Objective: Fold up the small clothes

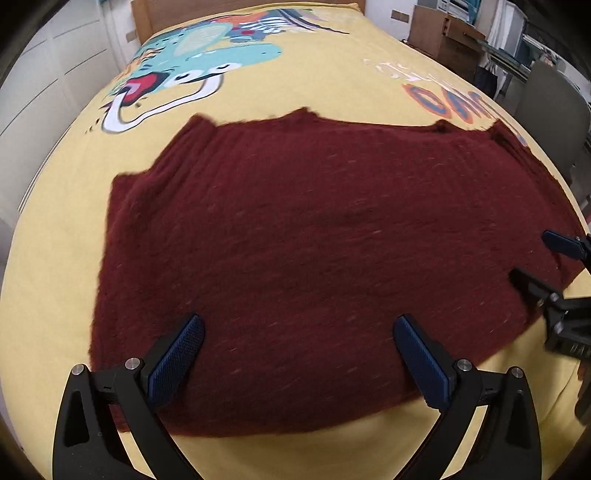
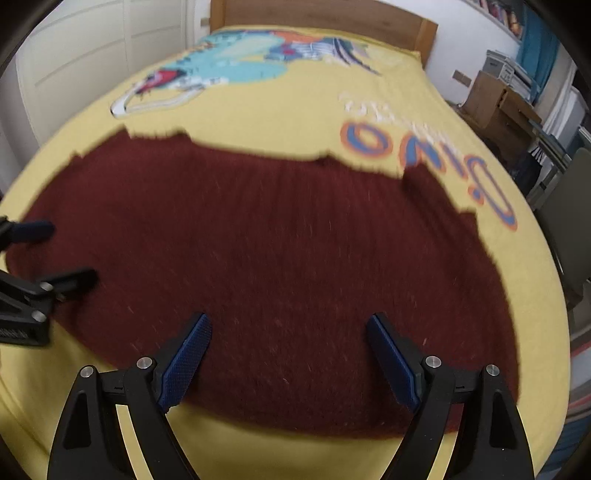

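A dark red knitted garment (image 1: 295,240) lies spread flat on the yellow bedspread (image 1: 55,240); it also fills the right wrist view (image 2: 288,251). My left gripper (image 1: 297,328) is open and empty, hovering over the garment's near edge. My right gripper (image 2: 288,328) is open and empty, also over the near edge, to the right of the left one. The right gripper shows at the right edge of the left wrist view (image 1: 535,258), and the left gripper at the left edge of the right wrist view (image 2: 59,254).
The bedspread (image 2: 295,122) carries a cartoon print (image 1: 192,62) and orange-blue lettering (image 2: 424,162). A wooden headboard (image 2: 332,22) stands at the far end. White cupboard doors (image 2: 92,44) are on the left; cardboard boxes (image 2: 495,99) and shelving on the right.
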